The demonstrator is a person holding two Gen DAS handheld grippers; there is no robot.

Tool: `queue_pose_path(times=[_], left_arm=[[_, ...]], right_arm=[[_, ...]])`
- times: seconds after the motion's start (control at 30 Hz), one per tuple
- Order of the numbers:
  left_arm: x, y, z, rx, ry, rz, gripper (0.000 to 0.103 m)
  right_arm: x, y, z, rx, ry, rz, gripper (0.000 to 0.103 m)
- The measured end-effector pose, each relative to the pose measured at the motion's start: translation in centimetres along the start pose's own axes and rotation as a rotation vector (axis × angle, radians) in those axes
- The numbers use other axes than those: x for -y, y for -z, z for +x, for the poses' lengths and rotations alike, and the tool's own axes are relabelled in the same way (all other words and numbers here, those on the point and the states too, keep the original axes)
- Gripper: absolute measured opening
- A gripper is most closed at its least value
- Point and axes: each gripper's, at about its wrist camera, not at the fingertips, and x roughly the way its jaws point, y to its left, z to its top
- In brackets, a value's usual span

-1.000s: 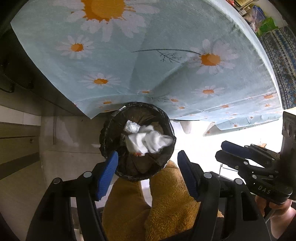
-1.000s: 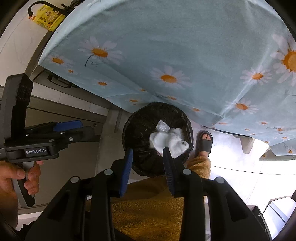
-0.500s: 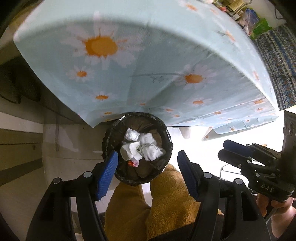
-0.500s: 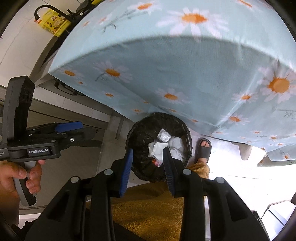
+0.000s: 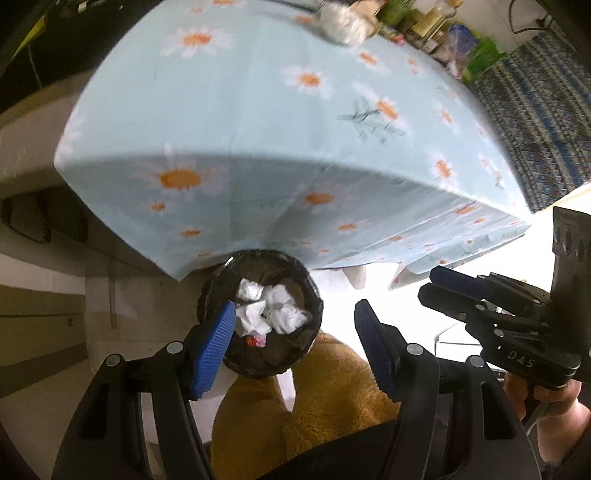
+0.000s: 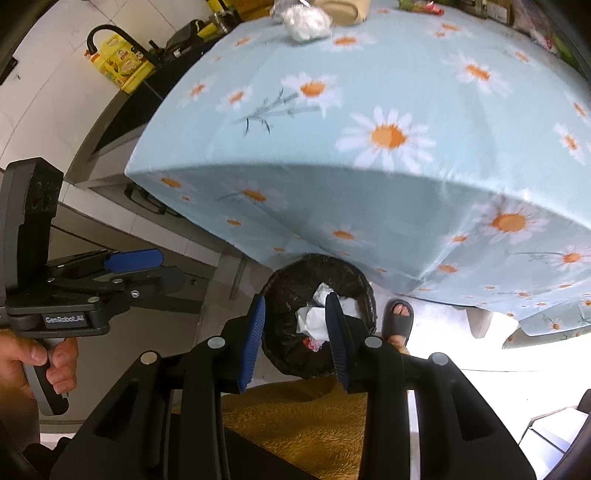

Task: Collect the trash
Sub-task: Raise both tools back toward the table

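A black-lined trash bin (image 5: 258, 314) stands on the floor at the table's edge, holding several crumpled white tissues (image 5: 271, 314) and a red scrap. It also shows in the right wrist view (image 6: 317, 317). My left gripper (image 5: 293, 332) is open and empty, high above the bin. My right gripper (image 6: 293, 314) is open and empty, also above the bin. A crumpled white wad (image 5: 341, 22) lies at the table's far edge, also seen in the right wrist view (image 6: 306, 20).
The table wears a light blue daisy cloth (image 5: 277, 129). Bottles and packets (image 5: 454, 44) crowd its far side. A yellow oil jug (image 6: 122, 62) stands on a dark counter. The person's ochre trousers (image 5: 314, 398) and sandalled foot (image 6: 397, 321) are beside the bin.
Both grippers have risen and tilted up; the bin looks smaller and lower, and the tabletop with the white wad has come into view. Both stay open and empty.
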Motion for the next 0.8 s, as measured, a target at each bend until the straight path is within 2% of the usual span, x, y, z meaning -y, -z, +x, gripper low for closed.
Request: queue_pose_path(times=[0.1, 0.2, 0.43, 0.7, 0.77, 0.8], left_arm=[[0.5, -0.4, -1.3, 0.026, 0.009, 0.022, 0.065], [1.2, -0.7, -2.7, 0.058, 0.017, 0.05, 0.065], [2.5, -1.8, -5.1, 0.115, 0.039, 0.089, 0.065], [3.9, -4.0, -7.4, 0.188, 0.044, 0.114, 0.065], [4.3, -4.7, -7.9, 0.2, 0.041, 0.116, 0.065], [4.6, -5.0, -8.0, 0.205, 0.036, 0.121, 0.065]], right_arm=[[-0.3, -0.1, -1.7, 0.035, 0.018, -0.005, 0.038], [-0.6, 0.0, -3.1, 0.058, 0.04, -0.003, 0.044], [-0.7, -0.3, -5.7, 0.11, 0.066, -0.002, 0.044], [-0.3, -2.9, -9.2, 0.207, 0.069, -0.018, 0.045], [0.1, -3.6, -9.8, 0.223, 0.061, -0.021, 0.048], [0.3, -4.0, -10.2, 0.235, 0.061, -0.028, 0.055]])
